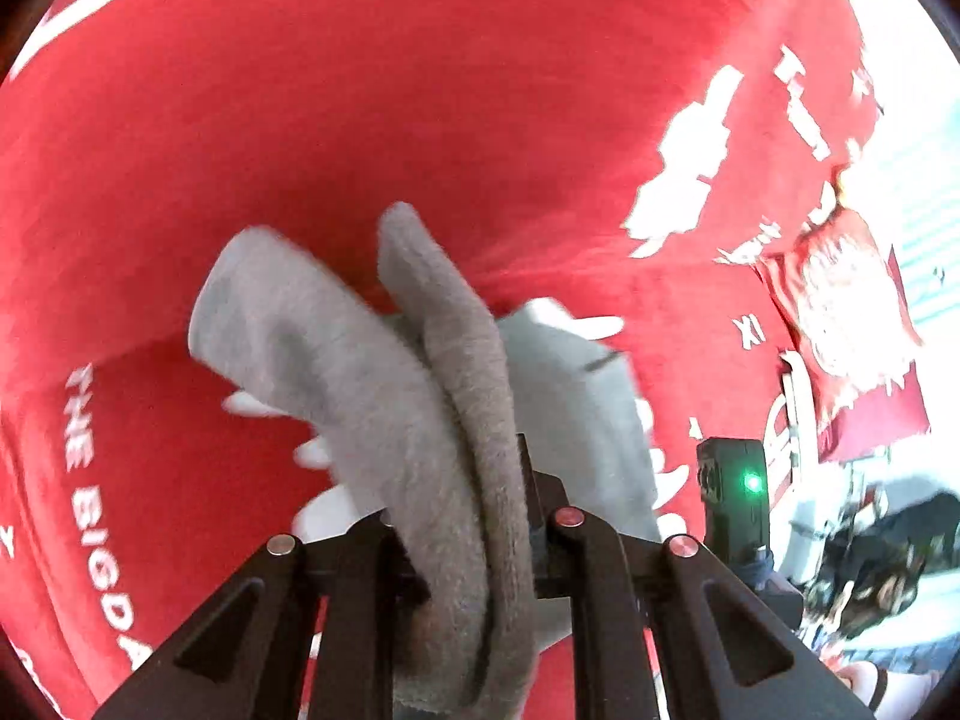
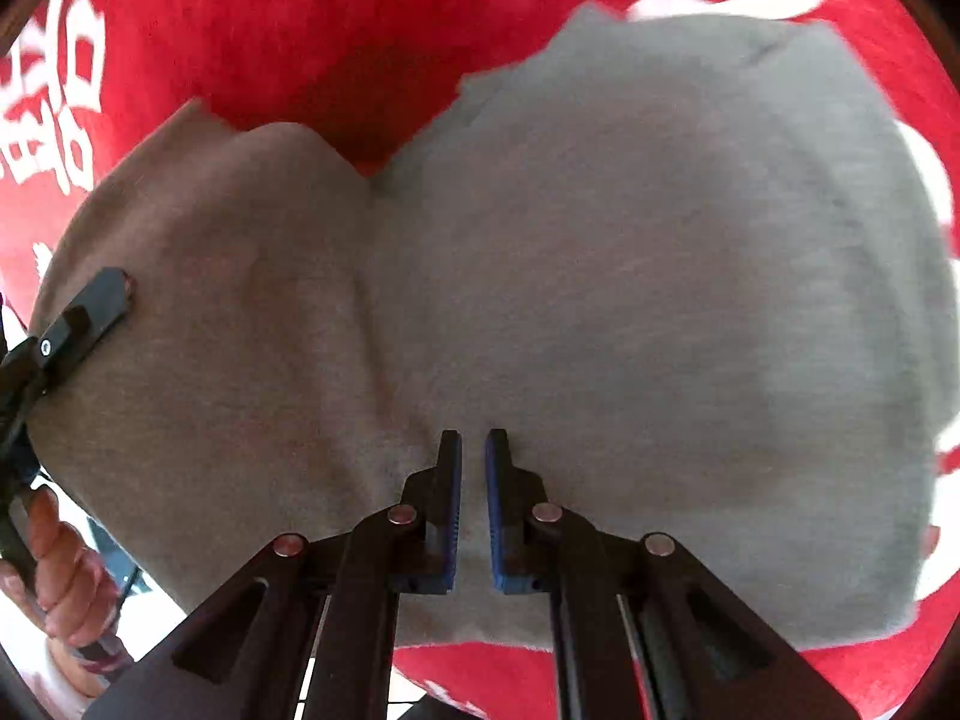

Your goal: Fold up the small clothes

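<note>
A small grey garment [image 2: 600,276] lies on a red cloth with white print [image 2: 300,18]. In the left wrist view my left gripper [image 1: 474,480] is shut on a bunched edge of the grey garment [image 1: 456,420], which drapes over its fingers and is lifted off the cloth. In the right wrist view my right gripper [image 2: 473,438] hovers over the garment's near middle, its blue-padded fingers [image 2: 495,510] a narrow gap apart with nothing between them. The left gripper's finger [image 2: 90,312] shows at the garment's left edge.
The red cloth [image 1: 420,90] covers the whole work surface. A black device with a green light [image 1: 735,486] stands at the right in the left wrist view. A hand [image 2: 60,564] holds the left gripper's handle at lower left.
</note>
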